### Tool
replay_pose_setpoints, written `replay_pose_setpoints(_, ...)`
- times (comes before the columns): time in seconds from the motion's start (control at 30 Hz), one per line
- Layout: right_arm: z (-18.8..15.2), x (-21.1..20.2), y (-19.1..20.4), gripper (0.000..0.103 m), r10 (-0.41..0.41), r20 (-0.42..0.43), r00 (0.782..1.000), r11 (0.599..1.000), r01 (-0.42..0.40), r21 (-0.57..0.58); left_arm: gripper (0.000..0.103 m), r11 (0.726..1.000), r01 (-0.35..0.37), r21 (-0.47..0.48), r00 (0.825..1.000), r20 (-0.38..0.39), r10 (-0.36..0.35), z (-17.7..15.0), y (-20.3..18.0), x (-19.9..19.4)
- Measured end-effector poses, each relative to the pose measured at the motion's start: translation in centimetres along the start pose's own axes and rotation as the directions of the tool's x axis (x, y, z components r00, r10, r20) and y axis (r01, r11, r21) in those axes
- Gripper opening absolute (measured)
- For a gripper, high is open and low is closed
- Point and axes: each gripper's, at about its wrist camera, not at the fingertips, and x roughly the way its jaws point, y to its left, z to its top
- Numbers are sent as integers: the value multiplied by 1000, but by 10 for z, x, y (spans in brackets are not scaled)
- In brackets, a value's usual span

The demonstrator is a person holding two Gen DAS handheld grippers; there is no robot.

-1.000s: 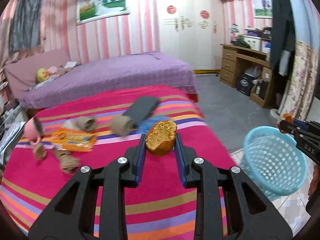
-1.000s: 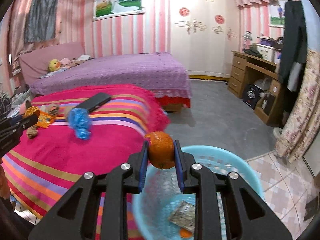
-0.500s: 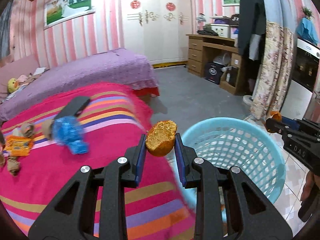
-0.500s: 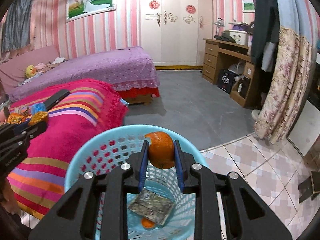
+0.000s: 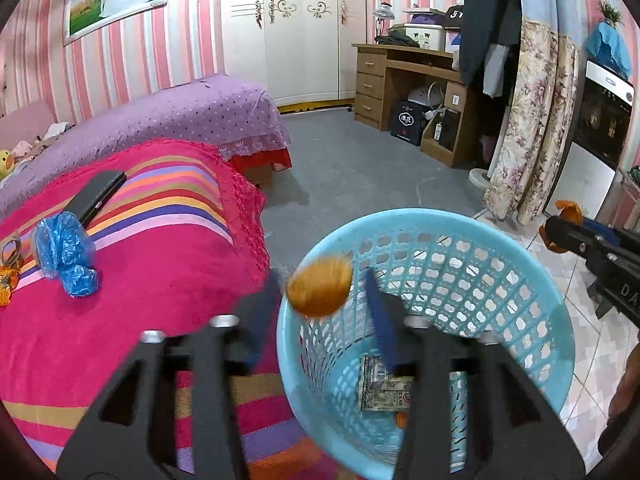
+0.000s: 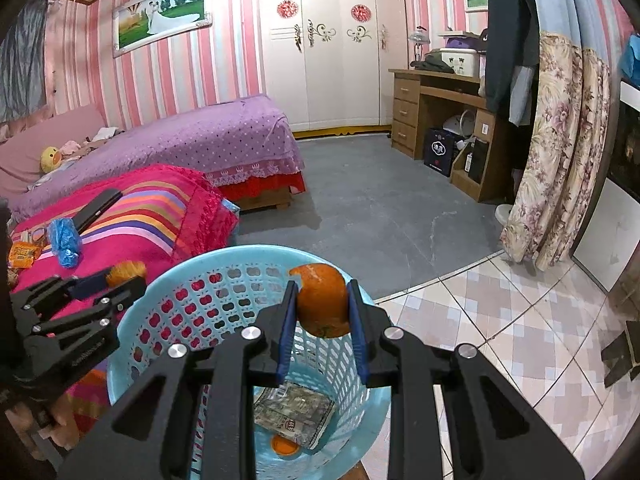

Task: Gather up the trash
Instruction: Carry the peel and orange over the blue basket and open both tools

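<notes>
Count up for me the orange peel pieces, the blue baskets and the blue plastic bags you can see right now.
orange peel pieces: 3, one beside the rim, one above the basket, one at its bottom
blue basket: 1
blue plastic bag, on the striped blanket: 1
Total: 5

My blue basket [image 6: 224,268] stands open at the top, with only a flat wrapper [image 6: 294,410] and an orange scrap [image 6: 283,446] low on its bottom. To its left the striped bed [image 5: 152,264] crowds right against its rim. Beyond the basket the grey floor [image 6: 380,208] lies bare up to the desk [image 6: 436,108], and the tiles [image 6: 500,320] to its right are free too.
</notes>
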Motion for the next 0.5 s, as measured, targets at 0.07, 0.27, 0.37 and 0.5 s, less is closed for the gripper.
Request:
replay_pose_setpoints(0.07,-1,1,-2,25,-2,-2,1000,1000,2,4,71,1000,-29,-3,999,29,30,1,6,-6)
replay_pose_setpoints(0.27,-2,6,-1,25,3,-6,1000,1000,-3,13,92,996,-81,-26,993,80,83,5,30,-24)
replay_pose_setpoints(0.37,-2,11,5,26,2,-8,1000,1000,-2,2,93,995,-90,-31,992,90,92,6,37,-30)
replay_pose_setpoints(0.5,-4,22,14,58,-24,-29,999,1000,24,-19,97,992,-127,-21,984,124,129,6,48,-45)
